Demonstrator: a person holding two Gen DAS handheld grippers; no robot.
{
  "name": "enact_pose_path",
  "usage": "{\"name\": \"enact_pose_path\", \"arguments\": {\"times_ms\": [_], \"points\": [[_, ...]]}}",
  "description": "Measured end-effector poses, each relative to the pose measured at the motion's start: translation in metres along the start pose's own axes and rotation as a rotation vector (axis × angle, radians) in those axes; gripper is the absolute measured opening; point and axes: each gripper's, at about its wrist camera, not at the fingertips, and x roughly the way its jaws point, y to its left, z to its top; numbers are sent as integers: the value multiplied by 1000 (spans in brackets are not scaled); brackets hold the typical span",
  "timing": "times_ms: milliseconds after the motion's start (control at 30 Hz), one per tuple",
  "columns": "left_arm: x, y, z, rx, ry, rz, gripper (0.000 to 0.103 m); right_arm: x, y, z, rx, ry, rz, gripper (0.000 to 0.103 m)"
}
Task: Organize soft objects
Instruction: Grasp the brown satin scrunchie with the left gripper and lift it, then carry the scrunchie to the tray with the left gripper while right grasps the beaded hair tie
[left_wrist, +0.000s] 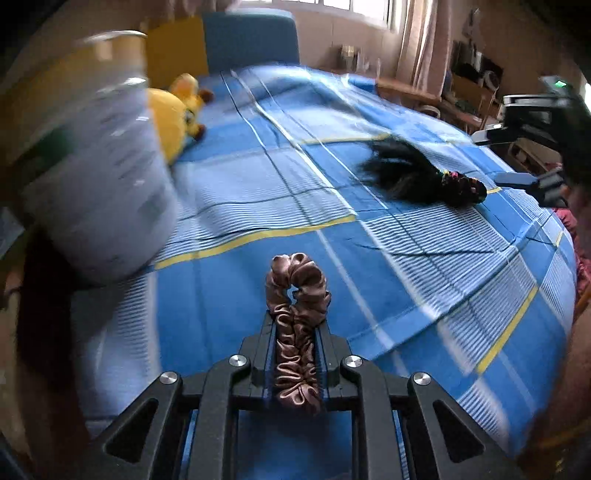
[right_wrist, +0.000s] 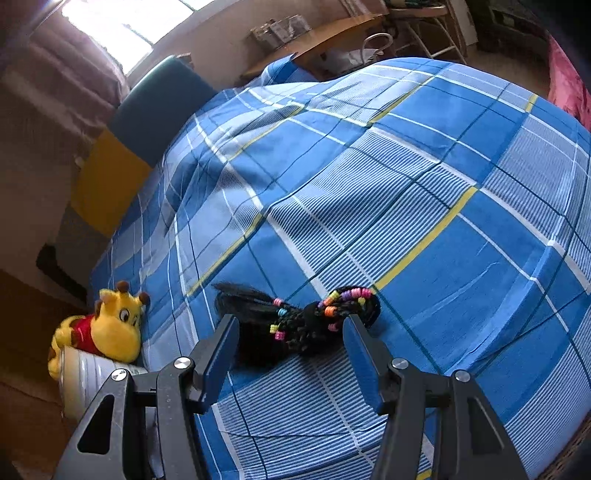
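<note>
My left gripper (left_wrist: 295, 325) is shut on a brown satin scrunchie (left_wrist: 297, 314), held above the blue plaid bedspread (left_wrist: 388, 280). A black hairpiece with coloured beads (right_wrist: 295, 321) lies on the bedspread; it also shows in the left wrist view (left_wrist: 424, 175). My right gripper (right_wrist: 291, 328) is open, its fingers on either side of the hairpiece, just above it. The right gripper also shows at the right edge of the left wrist view (left_wrist: 532, 181). A yellow plush giraffe (right_wrist: 103, 328) lies at the bed's left edge, also in the left wrist view (left_wrist: 177, 114).
A grey-white cylindrical container (left_wrist: 99, 177) stands blurred close at the left, next to the giraffe; it also shows in the right wrist view (right_wrist: 85, 376). A blue and yellow headboard (left_wrist: 251, 40) is behind the bed. Desks and shelves (left_wrist: 461, 92) stand beyond.
</note>
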Motion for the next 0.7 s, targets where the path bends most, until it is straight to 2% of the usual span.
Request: {"name": "enact_pose_path", "arguments": {"times_ms": [167, 500, 600, 700], "points": [[-4, 3, -11, 1, -30, -1, 18, 7, 16, -6, -98, 23, -52, 59], [-4, 2, -13, 3, -63, -5, 18, 19, 22, -10, -145, 68, -95, 59], [-5, 3, -14, -1, -63, -11, 18, 28, 39, -15, -265, 114, -110, 59], [-4, 6, -14, -17, -63, -29, 18, 32, 70, -20, -536, 153, -163, 59]]}}
